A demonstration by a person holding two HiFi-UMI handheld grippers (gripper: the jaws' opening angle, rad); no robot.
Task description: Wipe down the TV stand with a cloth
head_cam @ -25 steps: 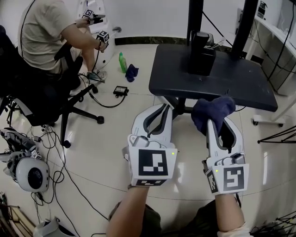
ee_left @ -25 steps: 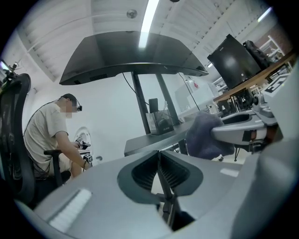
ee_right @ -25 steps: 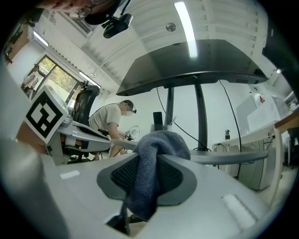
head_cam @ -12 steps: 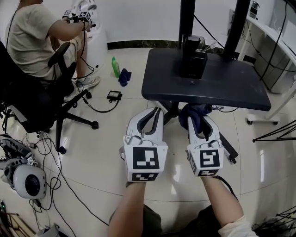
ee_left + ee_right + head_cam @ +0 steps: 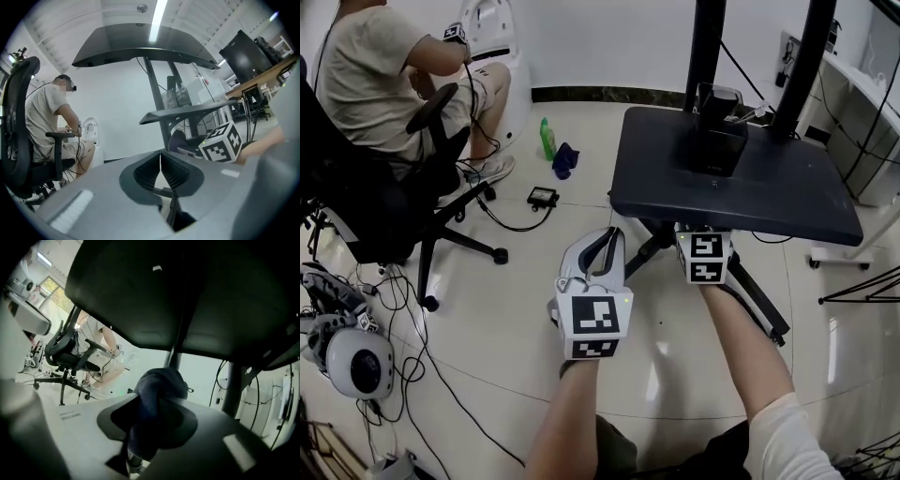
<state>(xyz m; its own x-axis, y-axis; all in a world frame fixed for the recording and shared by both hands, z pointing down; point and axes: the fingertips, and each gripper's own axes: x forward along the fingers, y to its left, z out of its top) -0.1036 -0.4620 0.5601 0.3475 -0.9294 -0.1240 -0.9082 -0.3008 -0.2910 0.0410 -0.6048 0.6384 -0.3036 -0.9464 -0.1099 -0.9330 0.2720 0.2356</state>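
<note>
Since a second ago both grippers sit lower and further forward. The right gripper [image 5: 157, 401], then out in front of the stand with its cloth in plain sight, now reaches under the front edge of the shelf, with only its marker cube [image 5: 705, 258] showing in the head view.

- Floor [image 5: 516, 309]: pale glossy tiles, with white walls and a dark skirting strip behind.
- TV stand [image 5: 769, 187]: dark flat shelf, rounded corners, on two black posts [image 5: 705, 47]. Its black legs [image 5: 759, 295] splay out over the floor below.
- Person [image 5: 361, 75]: seated at upper left on a black office chair [image 5: 384, 216], light shirt.
- Black box [image 5: 717, 141]: stands on the shelf, just in front of the left post.
- Left gripper [image 5: 607, 234]: white body, over bare floor left of the shelf. Its jaws are closed together with nothing between them.
- Right gripper: jaws clamped on the cloth.
- Cloth [image 5: 161, 380]: dark blue, bunched, bulging up past the jaw tips, directly under the shelf's dark underside. Contact with it cannot be told.
- Cables [image 5: 431, 366]: black, looping across the floor at lower left.
- Blue rag [image 5: 565, 159]: crumpled on the floor left of the stand.
- Green bottle [image 5: 547, 139]: upright, just beside the rag.
- Black device [image 5: 543, 197]: small, flat on the floor near the chair's wheels.
</note>
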